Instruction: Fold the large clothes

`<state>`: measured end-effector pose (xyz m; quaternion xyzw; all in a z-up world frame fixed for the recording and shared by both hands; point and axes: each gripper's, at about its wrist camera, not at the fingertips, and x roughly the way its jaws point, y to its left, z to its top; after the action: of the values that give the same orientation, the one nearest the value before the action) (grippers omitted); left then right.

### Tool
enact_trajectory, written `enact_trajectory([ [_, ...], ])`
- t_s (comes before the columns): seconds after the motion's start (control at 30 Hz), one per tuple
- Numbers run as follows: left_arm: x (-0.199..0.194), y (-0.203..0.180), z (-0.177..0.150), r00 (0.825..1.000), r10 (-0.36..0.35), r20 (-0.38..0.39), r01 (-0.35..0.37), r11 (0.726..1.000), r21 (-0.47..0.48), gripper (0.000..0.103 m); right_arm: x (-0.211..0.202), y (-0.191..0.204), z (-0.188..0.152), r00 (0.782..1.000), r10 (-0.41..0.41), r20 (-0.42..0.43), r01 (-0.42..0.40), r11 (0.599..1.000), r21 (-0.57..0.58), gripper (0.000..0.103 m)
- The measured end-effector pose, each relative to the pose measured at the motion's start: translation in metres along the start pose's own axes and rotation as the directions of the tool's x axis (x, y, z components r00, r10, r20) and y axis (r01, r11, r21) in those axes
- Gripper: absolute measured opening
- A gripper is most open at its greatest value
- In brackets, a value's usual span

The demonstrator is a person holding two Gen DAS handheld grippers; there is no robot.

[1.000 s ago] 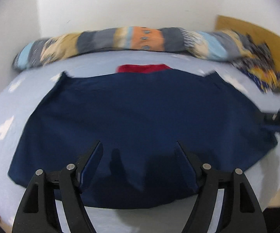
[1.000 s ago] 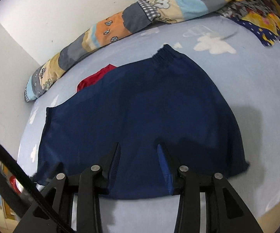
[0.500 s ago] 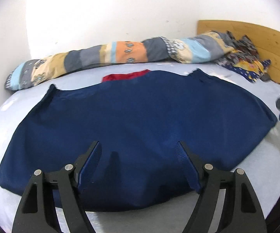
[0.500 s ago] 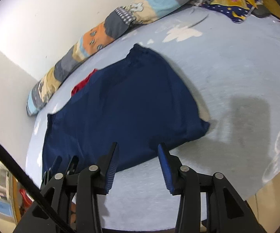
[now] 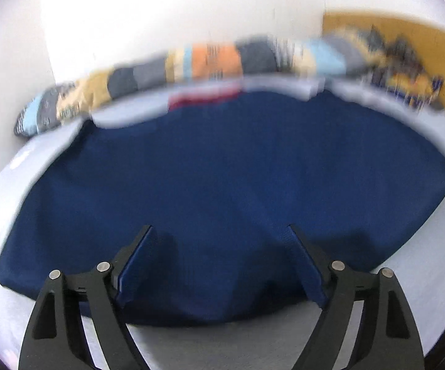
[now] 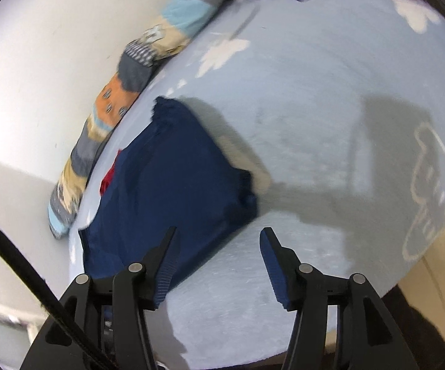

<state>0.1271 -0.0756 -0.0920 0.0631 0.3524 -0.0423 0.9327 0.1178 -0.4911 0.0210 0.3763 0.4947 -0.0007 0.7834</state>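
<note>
Two claws open over a navy garment spread on a bed

The left claw (image 5: pixel 221 262), jaws wide and opening with nothing gripped, hangs above the near hem of the navy garment (image 5: pixel 222 178); the right claw (image 6: pixel 218 262), also empty and opening, has only its left finger (image 6: pixel 165 265) over the cloth's near edge, the right finger over bare light-blue bedsheet (image 6: pixel 315 117). The likely risk: a close from here catches one layer, or sheet with it, so the fold drags crooked. The garment lies flat, its bunched right corner just ahead of the right claw, a red cloth (image 6: pixel 108 180) peeking beyond its far edge, near the patchwork bolster (image 5: pixel 216 61)
</note>
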Motion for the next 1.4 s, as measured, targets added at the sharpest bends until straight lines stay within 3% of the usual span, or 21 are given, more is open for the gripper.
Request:
enact_trajectory([
  [0.13, 0.001, 0.006, 0.004, 1.000, -0.004, 0.003, 0.004, 0.998, -0.056, 0.087, 0.010, -0.018, 0.000, 0.999, 0.021, -0.035, -0.018, 0.995, 0.098, 0.059],
  [0.43, 0.002, 0.006, 0.000, 1.000, 0.000, 0.012, 0.001, 0.998, -0.063, 0.090, 0.064, -0.012, -0.016, 0.988, 0.128, -0.088, -0.109, 0.975, 0.193, 0.059],
  [0.57, 0.002, 0.006, -0.001, 1.000, 0.002, 0.016, -0.001, 0.998, -0.062, 0.091, 0.082, -0.006, -0.006, 0.982, 0.188, -0.011, -0.181, 0.958, 0.222, 0.060],
  [0.7, 0.003, 0.006, -0.001, 1.000, 0.002, 0.014, -0.001, 0.998, -0.063, 0.092, 0.110, -0.012, 0.011, 0.952, 0.303, 0.031, -0.301, 0.917, 0.262, 0.061],
  [0.8, 0.004, 0.006, -0.001, 1.000, 0.007, 0.012, -0.006, 0.998, -0.064, 0.093, 0.128, 0.000, 0.021, 0.927, 0.375, 0.008, -0.370, 0.913, 0.173, 0.057],
  [0.87, 0.004, 0.005, -0.001, 1.000, 0.013, 0.012, -0.012, 0.998, -0.063, 0.093, 0.138, 0.010, 0.020, 0.919, 0.391, -0.053, -0.382, 0.915, 0.130, 0.026],
  [0.93, 0.003, 0.005, -0.001, 1.000, 0.015, 0.011, -0.014, 0.998, -0.065, 0.093, 0.136, 0.017, 0.017, 0.921, 0.386, -0.043, -0.380, 0.918, 0.113, 0.014],
  [1.03, -0.002, 0.006, 0.002, 0.999, 0.020, 0.032, -0.018, 0.997, -0.078, 0.093, 0.118, 0.041, 0.014, 0.927, 0.374, -0.005, -0.374, 0.927, 0.030, 0.012],
  [1.1, -0.013, 0.008, 0.008, 0.993, 0.068, 0.096, -0.061, 0.995, -0.076, 0.093, 0.105, 0.058, 0.011, 0.924, 0.383, 0.010, -0.382, 0.924, -0.017, 0.011],
  [1.17, -0.015, 0.011, 0.012, 0.989, 0.094, 0.110, -0.085, 0.993, -0.087, 0.093, 0.096, 0.074, 0.007, 0.924, 0.382, 0.020, -0.379, 0.923, -0.069, 0.011],
  [1.23, -0.002, 0.016, 0.013, 0.997, 0.063, 0.045, -0.058, 0.993, -0.106, 0.093, 0.090, 0.085, 0.002, 0.923, 0.384, 0.022, -0.380, 0.920, -0.099, 0.011],
  [1.27, 0.014, 0.015, 0.009, 0.998, 0.047, -0.040, -0.050, 0.995, -0.086, 0.094, 0.088, 0.088, 0.000, 0.923, 0.385, 0.025, -0.380, 0.918, -0.112, 0.011],
  [1.4, 0.014, 0.012, 0.010, 0.998, 0.054, -0.037, -0.056, 0.996, -0.067, 0.093, 0.086, 0.099, -0.004, 0.926, 0.377, 0.021, -0.370, 0.917, -0.147, 0.011],
])
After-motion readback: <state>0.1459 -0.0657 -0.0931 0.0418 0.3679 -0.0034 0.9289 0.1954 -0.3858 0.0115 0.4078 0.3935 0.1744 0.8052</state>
